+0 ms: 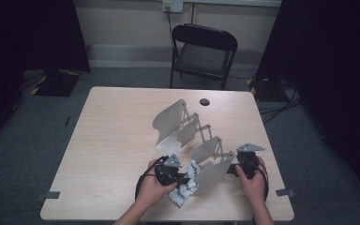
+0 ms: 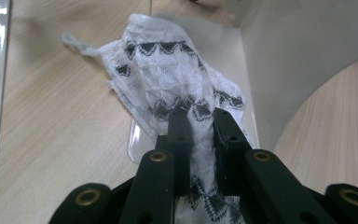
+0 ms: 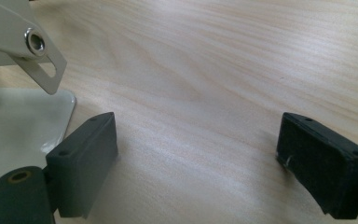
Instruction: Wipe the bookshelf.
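A white cloth with black patterning (image 2: 168,79) is clamped between the closed jaws of the left gripper (image 2: 198,116), its free end lying on the near panel of the white folding rack (image 1: 215,171). The right gripper (image 3: 196,154) is held wide open and empty over the table (image 1: 117,136), beside the rack.

White sock (image 2: 168,70) with black triangular patterned bands, thin knit, crumpled and flattened. One end is pinched between the fingers (image 2: 179,130) of the left gripper (image 1: 180,177); the rest trails forward, partly on the pale wooden desk (image 2: 51,130), partly on the base panel of the white folding board (image 2: 303,60). A twisted corner of the fabric points away onto the desk. In the high view the sock (image 1: 185,190) lies at the near end of the board (image 1: 215,173).
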Motion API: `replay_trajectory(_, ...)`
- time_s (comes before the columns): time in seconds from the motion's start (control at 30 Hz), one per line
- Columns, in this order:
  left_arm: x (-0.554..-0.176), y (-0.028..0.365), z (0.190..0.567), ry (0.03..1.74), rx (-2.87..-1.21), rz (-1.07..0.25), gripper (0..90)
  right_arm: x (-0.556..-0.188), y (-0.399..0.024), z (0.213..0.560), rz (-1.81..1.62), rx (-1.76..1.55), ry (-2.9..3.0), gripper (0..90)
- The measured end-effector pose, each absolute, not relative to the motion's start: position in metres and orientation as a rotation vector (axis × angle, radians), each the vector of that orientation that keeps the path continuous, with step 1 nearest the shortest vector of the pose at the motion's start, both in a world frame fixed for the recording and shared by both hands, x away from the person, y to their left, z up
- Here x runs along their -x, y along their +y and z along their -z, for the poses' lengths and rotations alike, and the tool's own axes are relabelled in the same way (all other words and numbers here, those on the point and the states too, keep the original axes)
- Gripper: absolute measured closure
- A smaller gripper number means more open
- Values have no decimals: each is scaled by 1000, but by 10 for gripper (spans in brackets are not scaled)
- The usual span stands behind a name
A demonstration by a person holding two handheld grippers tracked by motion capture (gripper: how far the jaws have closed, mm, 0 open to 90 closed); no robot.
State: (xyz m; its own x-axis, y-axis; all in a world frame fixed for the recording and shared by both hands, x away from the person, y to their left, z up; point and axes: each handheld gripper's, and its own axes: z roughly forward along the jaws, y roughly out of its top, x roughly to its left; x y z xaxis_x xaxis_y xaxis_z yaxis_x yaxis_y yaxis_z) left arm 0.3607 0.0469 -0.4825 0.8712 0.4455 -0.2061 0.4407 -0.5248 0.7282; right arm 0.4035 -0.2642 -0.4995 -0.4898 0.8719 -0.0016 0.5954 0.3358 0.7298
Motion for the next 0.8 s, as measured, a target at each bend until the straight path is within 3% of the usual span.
replay_trajectory(0.8, -346, 72, 470, 623, -2150, -8, 797, -403, -264, 499, -957, -1296, 2211, 117)
